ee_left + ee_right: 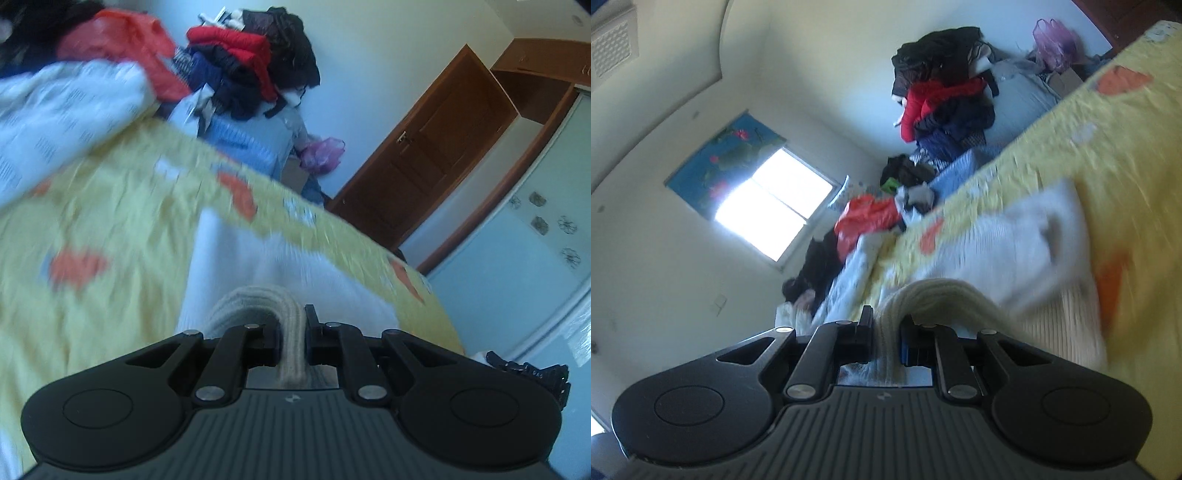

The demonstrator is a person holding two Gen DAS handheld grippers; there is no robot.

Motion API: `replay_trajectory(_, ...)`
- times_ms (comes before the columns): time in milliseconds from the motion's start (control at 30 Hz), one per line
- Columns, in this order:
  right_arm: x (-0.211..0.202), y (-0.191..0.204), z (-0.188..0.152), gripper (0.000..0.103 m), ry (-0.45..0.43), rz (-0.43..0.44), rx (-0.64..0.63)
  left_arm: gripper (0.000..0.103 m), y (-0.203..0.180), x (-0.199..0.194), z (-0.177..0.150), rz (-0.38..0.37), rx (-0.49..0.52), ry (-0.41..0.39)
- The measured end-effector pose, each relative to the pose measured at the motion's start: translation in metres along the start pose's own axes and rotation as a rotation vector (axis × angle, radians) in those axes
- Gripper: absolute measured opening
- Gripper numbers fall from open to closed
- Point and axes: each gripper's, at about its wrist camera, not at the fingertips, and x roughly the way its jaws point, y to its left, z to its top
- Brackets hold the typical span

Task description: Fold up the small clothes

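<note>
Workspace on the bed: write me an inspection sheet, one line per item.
Surface: yellow bedspread with orange patches, rumpled.
Job's things: cream knit garment, ribbed hem lifted at two points, rest lying on the bedspread.
Clutter: printed white bedding at the far end; red plastic bag; heap of dark and red clothes beyond the bed.
Grippers: left hand-held gripper shut on the hem; right hand-held gripper shut on the hem.
Cables: nothing seen.
Surroundings: brown door, window, wardrobe.
</note>
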Motion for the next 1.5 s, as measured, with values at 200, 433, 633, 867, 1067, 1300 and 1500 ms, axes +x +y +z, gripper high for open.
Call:
replay_trajectory(200, 0.082, -0.068, 0.086, 0.018, -0.040, -0.108, 0.086, 0.011, 0.005, 0.113, 0.064, 0.107, 0.061, -0.032)
replay_trajectory(433, 0.160, -0.154, 0.096, 0.051, -0.053, -0.293, 0.265, 0.024, 0.040, 0.206, 0.089, 0.179, -0.067, 0.032)
replay_trajectory(633, 0.128, -0.133, 0.094, 0.065, -0.137, -0.255, 0.177, 0.077, 0.053, 0.163, 0.082, 0.048, -0.240, -0.092)
replay_trajectory(867, 0.030, -0.099, 0.026, 0.074, -0.173, -0.268, 0.117, 0.078, 0.055, 0.081, -0.039, 0.144, -0.296, -0.184)
replay_trajectory(1067, -0.002, -0.100, -0.039, 0.073, -0.108, -0.299, 0.218, 0.078, 0.050, 0.080, -0.102, 0.152, -0.308, -0.064)
replay_trajectory(1300, 0.053, -0.107, -0.046, 0.075, -0.074, -0.261, 0.299, 0.089, 0.058, 0.114, -0.082, 0.107, -0.467, -0.131)
replay_trajectory(1500, 0.087, -0.104, -0.036, 0.024, -0.158, -0.377, 0.280, 0.023, 0.062, 0.125, -0.072, 0.181, -0.508, -0.074)
